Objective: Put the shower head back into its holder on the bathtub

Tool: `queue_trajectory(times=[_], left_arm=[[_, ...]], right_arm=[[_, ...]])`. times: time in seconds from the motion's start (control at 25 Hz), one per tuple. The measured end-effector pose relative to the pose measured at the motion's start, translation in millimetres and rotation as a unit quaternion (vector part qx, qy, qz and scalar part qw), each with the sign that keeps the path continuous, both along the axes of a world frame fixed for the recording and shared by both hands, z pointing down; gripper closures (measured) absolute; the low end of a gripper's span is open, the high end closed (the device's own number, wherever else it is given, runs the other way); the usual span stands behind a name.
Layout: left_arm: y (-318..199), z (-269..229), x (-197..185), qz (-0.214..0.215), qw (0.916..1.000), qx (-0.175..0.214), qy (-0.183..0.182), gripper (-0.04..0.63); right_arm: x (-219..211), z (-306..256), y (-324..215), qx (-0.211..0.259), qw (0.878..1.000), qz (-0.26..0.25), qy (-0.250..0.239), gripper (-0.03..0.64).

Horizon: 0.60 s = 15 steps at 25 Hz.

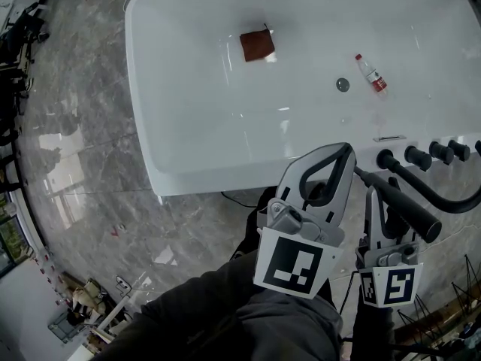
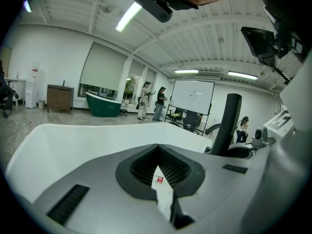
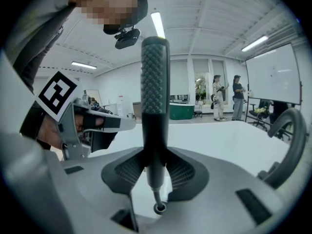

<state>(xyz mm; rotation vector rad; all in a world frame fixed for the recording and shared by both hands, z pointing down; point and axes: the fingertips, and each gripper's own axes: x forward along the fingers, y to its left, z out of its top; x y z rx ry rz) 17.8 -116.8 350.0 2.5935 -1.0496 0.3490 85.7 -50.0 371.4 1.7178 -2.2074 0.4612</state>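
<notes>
The right gripper squeezes tight on the black, bumpy, stick-shaped shower head, so it will not slip. It is just outside the white bathtub's near rim, close to the black knobs, where its holder probably is. The left gripper is closed on nothing.

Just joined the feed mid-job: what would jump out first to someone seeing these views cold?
The black shower head is clamped in the right tool, close to the black taps on the near right rim of the big white bathtub. Inside the tub lie a brown cloth and a small bottle beside the drain. The left tool is shut on nothing.
</notes>
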Motion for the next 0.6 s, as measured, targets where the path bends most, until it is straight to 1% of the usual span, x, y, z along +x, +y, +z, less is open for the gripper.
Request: queue_trajectory(times=[0.6], left_arm=[[-1.5,21.5,-3.7,0.007,0.9998,-0.017,-0.003,0.592]], right_arm=[[0.7,25.6,-0.2,-0.015,1.0,0.012,-0.001,0.477]])
